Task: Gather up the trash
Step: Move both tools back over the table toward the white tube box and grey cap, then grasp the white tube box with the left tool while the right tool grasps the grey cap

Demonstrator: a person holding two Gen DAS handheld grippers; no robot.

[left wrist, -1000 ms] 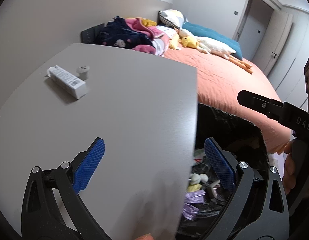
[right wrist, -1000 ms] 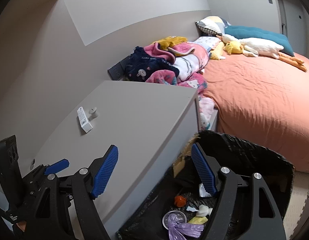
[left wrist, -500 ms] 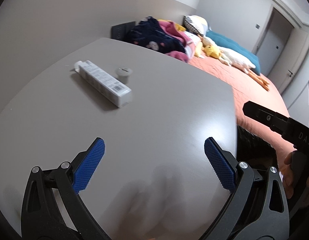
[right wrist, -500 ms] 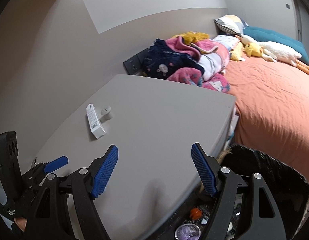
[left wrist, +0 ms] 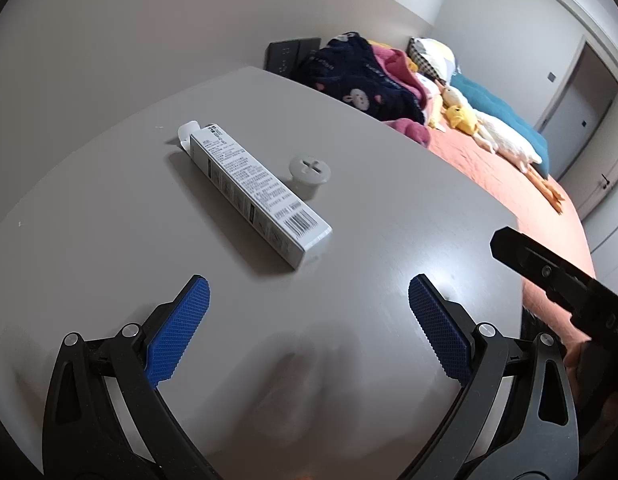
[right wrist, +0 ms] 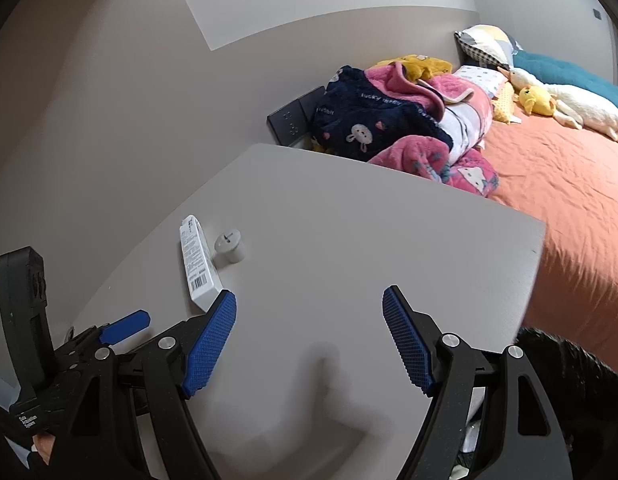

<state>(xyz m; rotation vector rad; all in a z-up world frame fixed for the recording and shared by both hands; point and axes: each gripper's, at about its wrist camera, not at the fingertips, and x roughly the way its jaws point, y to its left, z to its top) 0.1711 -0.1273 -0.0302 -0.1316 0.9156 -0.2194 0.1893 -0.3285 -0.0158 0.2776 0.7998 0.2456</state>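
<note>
Both our grippers, left gripper (left wrist: 309, 312) and right gripper (right wrist: 309, 328), gape empty. Long white printed carton box (left wrist: 255, 188) on grey tabletop (left wrist: 389, 200) — light, stiff, crushable; we pinch across narrow mid-length, gently.

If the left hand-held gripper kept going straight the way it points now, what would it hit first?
Probably the near end of the long white box, lying on the grey tabletop just ahead of the open left hand-held gripper. Depth is unclear; pointing downward, it might meet bare tabletop first.

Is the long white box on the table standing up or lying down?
Lying down. The long white box rests flat on its long side on the grey table, barcode end nearest the camera, beside a small grey cap.
</note>
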